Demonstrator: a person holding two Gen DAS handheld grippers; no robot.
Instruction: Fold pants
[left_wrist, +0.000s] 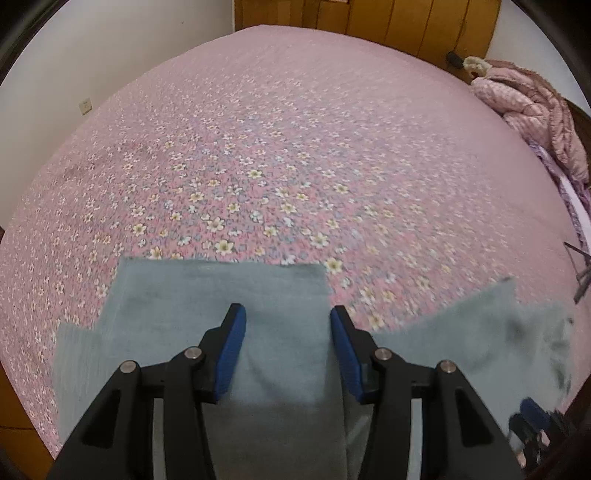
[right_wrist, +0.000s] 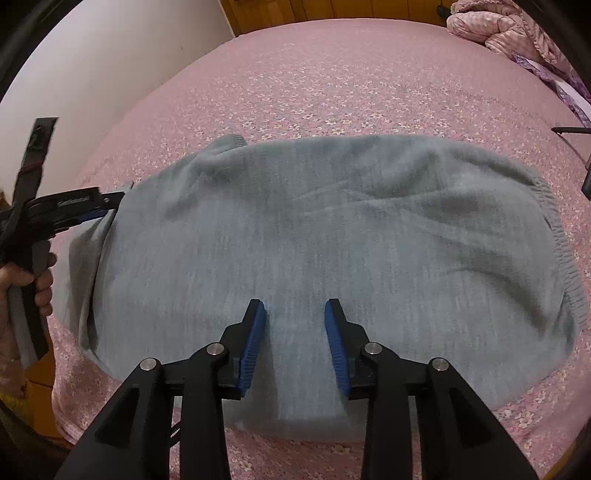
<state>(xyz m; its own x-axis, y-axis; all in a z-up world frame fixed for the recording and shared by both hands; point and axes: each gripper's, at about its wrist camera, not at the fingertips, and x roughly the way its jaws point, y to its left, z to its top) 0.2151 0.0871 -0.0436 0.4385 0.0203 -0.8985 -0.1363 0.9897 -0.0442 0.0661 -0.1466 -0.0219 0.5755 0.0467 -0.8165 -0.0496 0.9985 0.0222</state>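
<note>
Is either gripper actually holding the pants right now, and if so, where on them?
Neither. The left gripper and right gripper are both open above the grey-blue pants, with no fabric pinched between the blue pads.

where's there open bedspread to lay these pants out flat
Most of the flowered bedspread is bare: the whole stretch beyond the grey pants, out to the white wall and the wooden headboard. It is crowded only at the far right corner, where the pink quilt is heaped, and at the near edge under the pants.
</note>
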